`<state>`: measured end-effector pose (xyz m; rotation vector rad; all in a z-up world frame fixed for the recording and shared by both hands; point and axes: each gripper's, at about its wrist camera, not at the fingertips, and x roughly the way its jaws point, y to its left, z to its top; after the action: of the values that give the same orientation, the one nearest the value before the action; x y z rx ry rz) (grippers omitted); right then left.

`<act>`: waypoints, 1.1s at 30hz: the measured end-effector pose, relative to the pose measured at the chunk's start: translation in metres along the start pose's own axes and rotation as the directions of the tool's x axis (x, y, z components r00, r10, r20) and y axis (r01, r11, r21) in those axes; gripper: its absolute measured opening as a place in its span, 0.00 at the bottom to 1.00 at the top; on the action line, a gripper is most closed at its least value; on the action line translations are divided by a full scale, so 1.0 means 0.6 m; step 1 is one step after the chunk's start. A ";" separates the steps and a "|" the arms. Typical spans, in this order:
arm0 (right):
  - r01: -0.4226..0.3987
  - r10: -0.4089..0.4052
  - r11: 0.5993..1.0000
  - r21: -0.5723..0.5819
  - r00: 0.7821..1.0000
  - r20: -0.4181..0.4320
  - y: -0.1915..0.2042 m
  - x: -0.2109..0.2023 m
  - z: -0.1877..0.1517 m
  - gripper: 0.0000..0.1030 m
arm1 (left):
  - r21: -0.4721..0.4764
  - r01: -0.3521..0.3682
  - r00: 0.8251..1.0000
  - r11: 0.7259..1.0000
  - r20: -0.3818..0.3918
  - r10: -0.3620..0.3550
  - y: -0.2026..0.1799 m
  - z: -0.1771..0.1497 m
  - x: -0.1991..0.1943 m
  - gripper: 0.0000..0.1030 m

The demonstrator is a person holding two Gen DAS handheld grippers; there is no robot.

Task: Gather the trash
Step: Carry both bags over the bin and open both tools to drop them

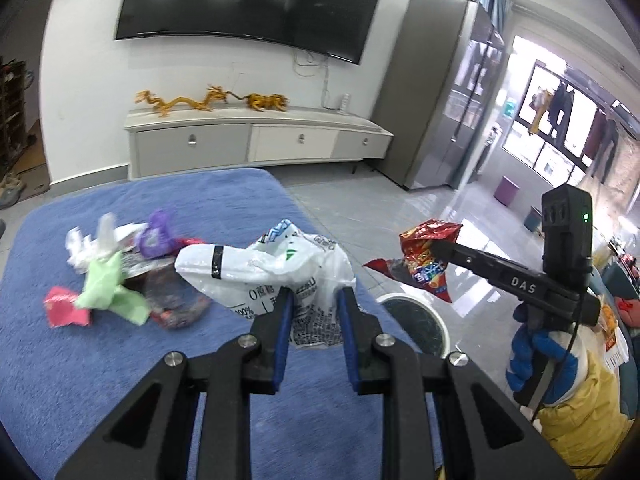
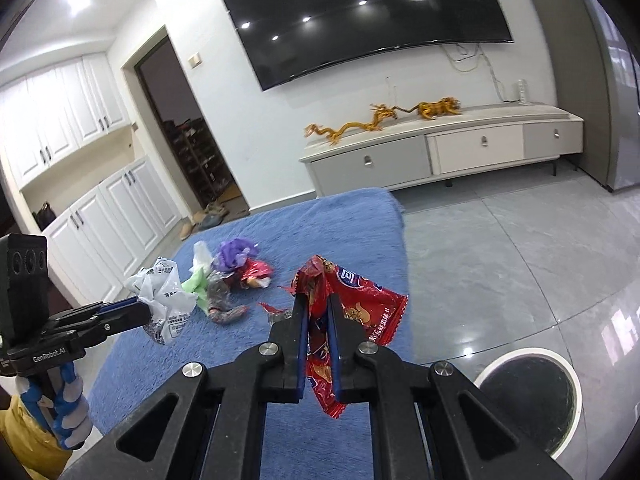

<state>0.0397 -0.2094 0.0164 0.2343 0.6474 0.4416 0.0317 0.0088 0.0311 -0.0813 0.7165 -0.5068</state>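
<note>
Right tongs clenched on red snack wrapper, left tongs on white plastic bag — neither binned; scraps remain mid-desk.

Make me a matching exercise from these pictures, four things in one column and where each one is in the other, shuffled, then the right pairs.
Things:
1. red snack wrapper
2. white plastic bag
3. purple wrapper
4. round bin

Places:
A. on the floor beside the blue cloth
B. clamped in the left gripper
C. lying in the trash pile on the cloth
D. clamped in the right gripper

Pairs: 1-D, 2-B, 3-C, 4-A
</note>
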 end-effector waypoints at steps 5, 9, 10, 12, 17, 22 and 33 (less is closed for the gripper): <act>0.063 -0.066 0.996 0.070 0.997 0.041 -0.071 -0.036 -0.010 0.09 | 0.059 0.067 0.997 0.996 -0.049 -0.064 -0.067 0.022 0.058 0.21; 0.140 -0.148 0.982 0.125 0.987 0.056 -0.141 -0.067 -0.026 0.09 | 0.115 0.133 0.986 0.984 -0.116 -0.119 -0.137 0.038 0.131 0.21; 0.158 -0.167 0.977 0.140 0.984 0.057 -0.159 -0.074 -0.030 0.09 | 0.128 0.145 0.983 0.981 -0.132 -0.128 -0.152 0.041 0.147 0.21; 0.198 -0.210 0.964 0.180 0.976 0.053 -0.202 -0.087 -0.040 0.09 | 0.161 0.171 0.975 0.972 -0.169 -0.144 -0.188 0.048 0.189 0.21; 0.268 -0.282 0.924 0.273 0.959 0.012 -0.299 -0.096 -0.074 0.09 | 0.204 0.230 0.952 0.951 -0.249 -0.177 -0.258 0.055 0.281 0.21; 0.312 -0.310 0.885 0.347 0.949 -0.062 -0.381 -0.077 -0.111 0.09 | 0.181 0.287 0.920 0.941 -0.325 -0.218 -0.306 0.057 0.375 0.24; 0.372 -0.318 0.823 0.429 0.928 -0.193 -0.463 -0.021 -0.177 0.13 | 0.070 0.354 0.860 0.932 -0.415 -0.296 -0.335 0.056 0.486 0.56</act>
<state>0.0541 -0.4525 -0.1548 0.5353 0.8857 -0.0610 0.1560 -0.3078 -0.0723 0.0407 1.0726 -0.9180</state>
